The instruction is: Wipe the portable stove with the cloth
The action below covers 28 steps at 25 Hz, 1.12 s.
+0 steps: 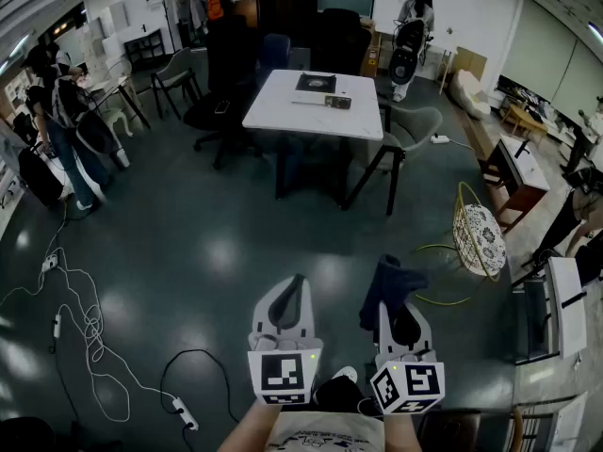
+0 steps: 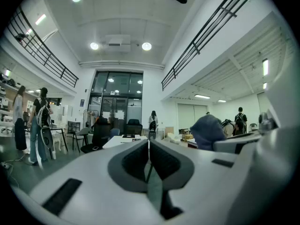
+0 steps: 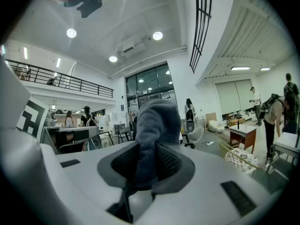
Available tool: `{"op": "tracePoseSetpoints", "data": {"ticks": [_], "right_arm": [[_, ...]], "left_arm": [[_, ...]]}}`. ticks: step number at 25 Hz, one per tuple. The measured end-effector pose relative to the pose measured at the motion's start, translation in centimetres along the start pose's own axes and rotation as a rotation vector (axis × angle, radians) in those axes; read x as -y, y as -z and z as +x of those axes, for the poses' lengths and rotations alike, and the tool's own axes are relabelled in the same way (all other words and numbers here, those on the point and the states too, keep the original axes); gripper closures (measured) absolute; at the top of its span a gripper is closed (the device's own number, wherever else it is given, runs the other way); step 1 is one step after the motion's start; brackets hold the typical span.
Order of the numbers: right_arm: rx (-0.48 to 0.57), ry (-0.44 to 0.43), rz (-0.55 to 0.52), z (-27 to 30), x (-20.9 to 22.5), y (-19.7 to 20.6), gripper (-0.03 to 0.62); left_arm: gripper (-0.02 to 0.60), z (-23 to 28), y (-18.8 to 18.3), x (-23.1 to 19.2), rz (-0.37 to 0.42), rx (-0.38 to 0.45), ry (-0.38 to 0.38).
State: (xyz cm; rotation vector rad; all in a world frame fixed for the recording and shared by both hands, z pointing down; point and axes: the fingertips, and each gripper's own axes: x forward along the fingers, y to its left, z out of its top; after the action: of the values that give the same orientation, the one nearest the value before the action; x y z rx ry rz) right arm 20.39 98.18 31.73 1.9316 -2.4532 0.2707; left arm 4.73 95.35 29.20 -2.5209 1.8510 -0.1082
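**Cloth gripped, stove far off**

The right gripper (image 3: 149, 163) is clamped on the grey-blue cloth (image 3: 157, 123). The left gripper (image 2: 149, 154) has its jaws together, empty. The portable stove (image 1: 316, 83) sits on the far white table (image 1: 281, 111).

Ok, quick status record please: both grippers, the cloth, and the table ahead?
left gripper: jaws together, nothing between them
right gripper: shut on the cloth
cloth: dark blue, bunched, sticking up out of the jaws
white table: across the floor ahead, well out of reach
dark square unit: on the table, probably the stove, untouched
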Motion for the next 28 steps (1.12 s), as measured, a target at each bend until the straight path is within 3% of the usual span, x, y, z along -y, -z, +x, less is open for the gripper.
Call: {"op": "tracePoseSetpoints", "data": {"ticks": [13,17,28], "right_arm": [[-0.010,-0.025,0.016,-0.5,-0.7,0.4,0.500],[-0.004,-0.027,0.018,-0.5,-1.8,0.6,0.500],[-0.018,-0.024,0.030,1.4,-2.0,1.4,0.500]], "left_arm": [[0.560,-0.9,-0.3,0.6,-0.024,0.001,0.004],[0.560,-1.5,0.1,0.3,0.014,0.007,0.016],[0.560,-0.1,0.9,-1.2,0.017,-0.003,0.009]]}}
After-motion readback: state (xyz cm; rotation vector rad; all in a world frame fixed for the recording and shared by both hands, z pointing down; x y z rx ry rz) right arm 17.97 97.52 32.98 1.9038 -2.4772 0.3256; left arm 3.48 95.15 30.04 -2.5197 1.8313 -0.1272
